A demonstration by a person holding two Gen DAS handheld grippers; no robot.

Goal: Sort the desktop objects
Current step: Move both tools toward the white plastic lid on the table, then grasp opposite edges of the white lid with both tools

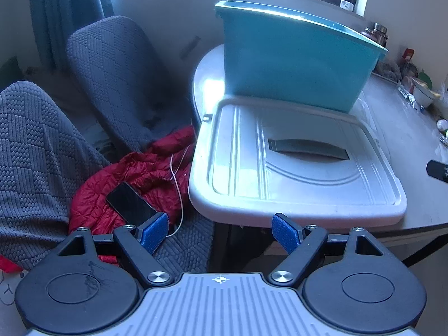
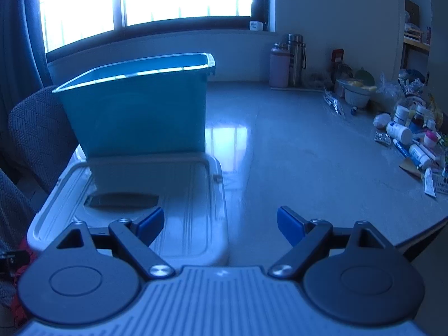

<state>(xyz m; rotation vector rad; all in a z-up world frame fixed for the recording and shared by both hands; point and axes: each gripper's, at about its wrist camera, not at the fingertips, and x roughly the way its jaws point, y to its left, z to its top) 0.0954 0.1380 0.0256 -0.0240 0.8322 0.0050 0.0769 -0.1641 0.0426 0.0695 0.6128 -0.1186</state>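
While both pairs of tongs stand wide and hold nothing, the left gripper (image 1: pixel 220 232) hangs at the bottom of its frame off the table's (image 1: pixel 397 128) near edge, just before a white lid (image 1: pixel 294 165). Behind the lid, at upper centre, stands a teal bin (image 1: pixel 291 61). Lower left lies a phone (image 1: pixel 130 203) on a red jacket (image 1: pixel 134 173). The right gripper (image 2: pixel 220 228) hovers over the lid's (image 2: pixel 182 196) right edge; bottles (image 2: pixel 403 134) and tubes clutter the far right.

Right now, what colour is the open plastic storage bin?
Teal-blue plastic storage bin, clearest in the left wrist view.
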